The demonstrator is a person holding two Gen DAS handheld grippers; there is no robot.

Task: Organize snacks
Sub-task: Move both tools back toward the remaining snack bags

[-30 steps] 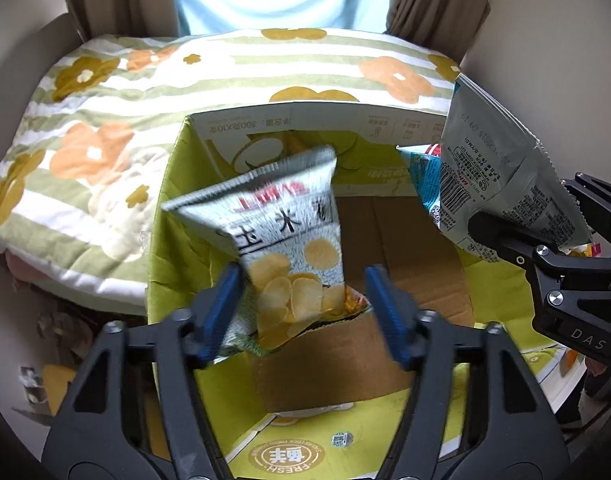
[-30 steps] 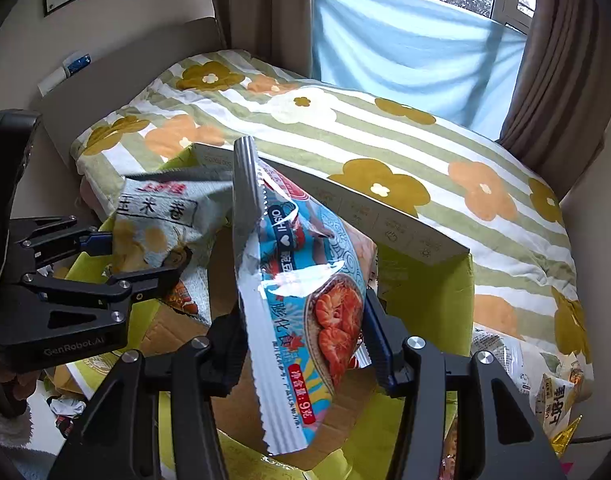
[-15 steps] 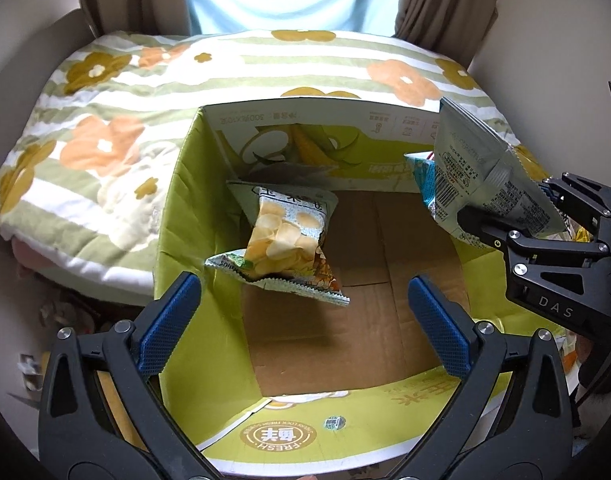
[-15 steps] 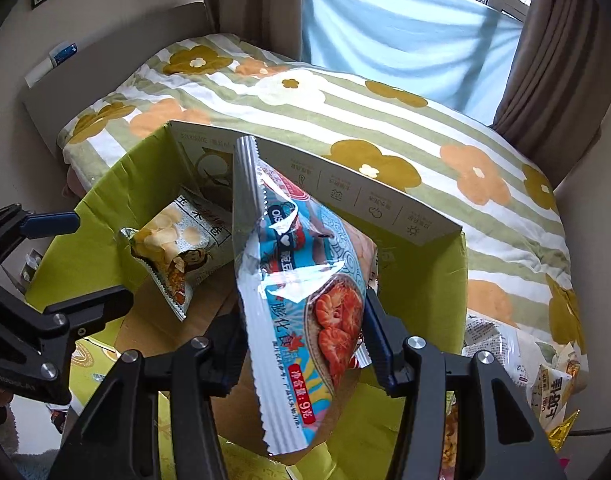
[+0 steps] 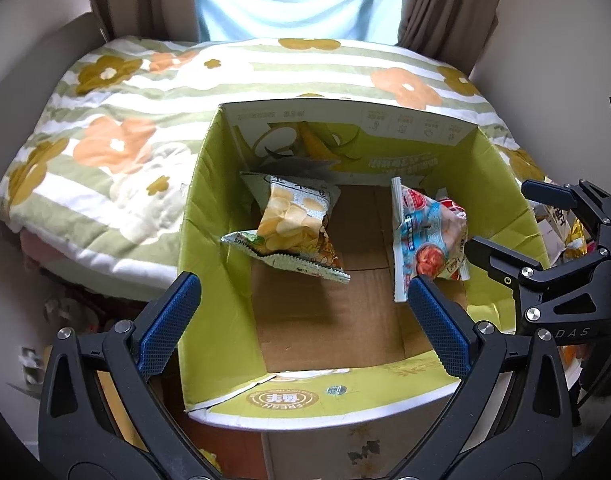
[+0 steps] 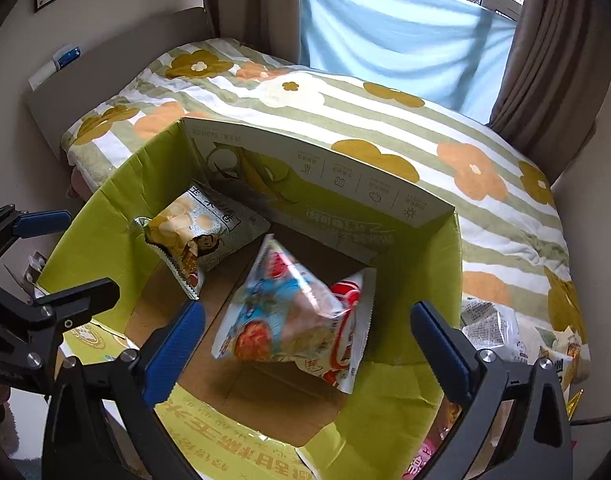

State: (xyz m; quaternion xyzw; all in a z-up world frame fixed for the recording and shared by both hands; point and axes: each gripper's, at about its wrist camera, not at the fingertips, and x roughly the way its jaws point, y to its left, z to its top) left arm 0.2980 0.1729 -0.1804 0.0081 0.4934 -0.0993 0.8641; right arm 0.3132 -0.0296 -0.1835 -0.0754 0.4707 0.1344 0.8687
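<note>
Since a second ago: both bags let go and dropped into the green cardboard box, chip bag first, shrimp-cracker bag only just now. Left gripper spread as wide as it goes, blue pads on either side of the box opening, nothing between them, touching nothing. Chip bag lying in the far left corner of the box, propped against the left wall, serrated end toward the camera. To its right, shrimp-cracker bag standing on edge near the right wall, apart from the chip bag, brown box floor bare between them. Right gripper opening at this moment, jaws already wide, pads clear of the shrimp-cracker bag, which shows blurred and tilted below them inside the box. Seen only from the right wrist: loose snack packets on the bed just right of the box, plus the chip bag with its printed face up. Seen only from the left wrist: round logo on the near flap, and the right gripper from the side, black fingers parted over the right wall of the box.
</note>
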